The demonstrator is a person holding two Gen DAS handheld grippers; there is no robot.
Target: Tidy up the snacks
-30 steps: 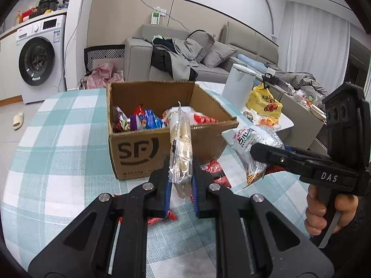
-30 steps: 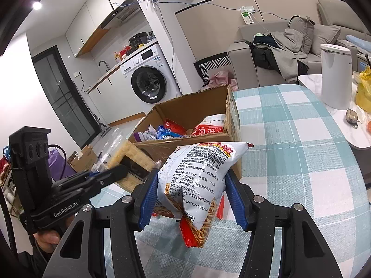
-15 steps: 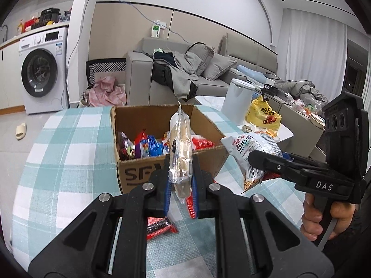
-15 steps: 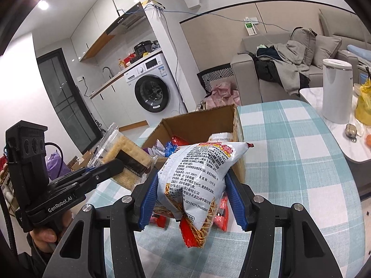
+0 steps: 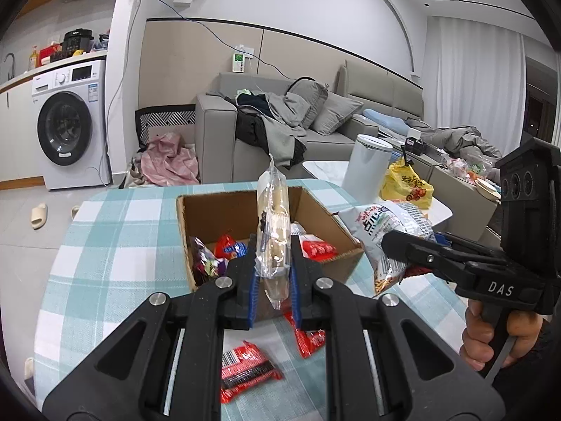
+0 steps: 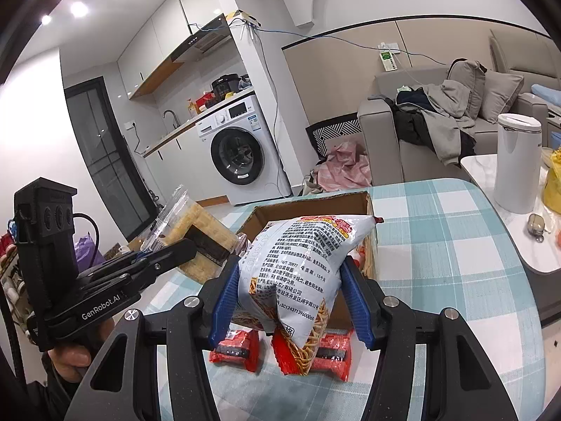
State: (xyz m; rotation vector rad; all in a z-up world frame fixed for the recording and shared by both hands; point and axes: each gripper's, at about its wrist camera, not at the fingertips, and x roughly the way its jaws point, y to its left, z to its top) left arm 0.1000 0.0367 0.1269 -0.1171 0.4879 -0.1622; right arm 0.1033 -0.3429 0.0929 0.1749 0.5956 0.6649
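Observation:
My left gripper (image 5: 273,280) is shut on a clear pack of crackers (image 5: 272,231), held upright above the near wall of the open cardboard box (image 5: 336,224); the pack also shows in the right wrist view (image 6: 196,224). My right gripper (image 6: 291,301) is shut on a white noodle snack bag (image 6: 298,263), held in the air just in front of the box (image 6: 368,203). That bag shows at the right of the box in the left wrist view (image 5: 382,228). Several snack packs lie inside the box (image 5: 224,249).
Red snack packets (image 5: 245,372) (image 5: 308,336) lie on the checked tablecloth (image 5: 115,252) in front of the box; they also show in the right wrist view (image 6: 235,347) (image 6: 333,351). A white canister (image 6: 515,165) and a yellow bag (image 5: 403,186) stand on a side table to the right.
Both grippers have risen with their snacks still held. The box now sits lower in both views and its inside shows more. The red packets on the cloth have come into view.

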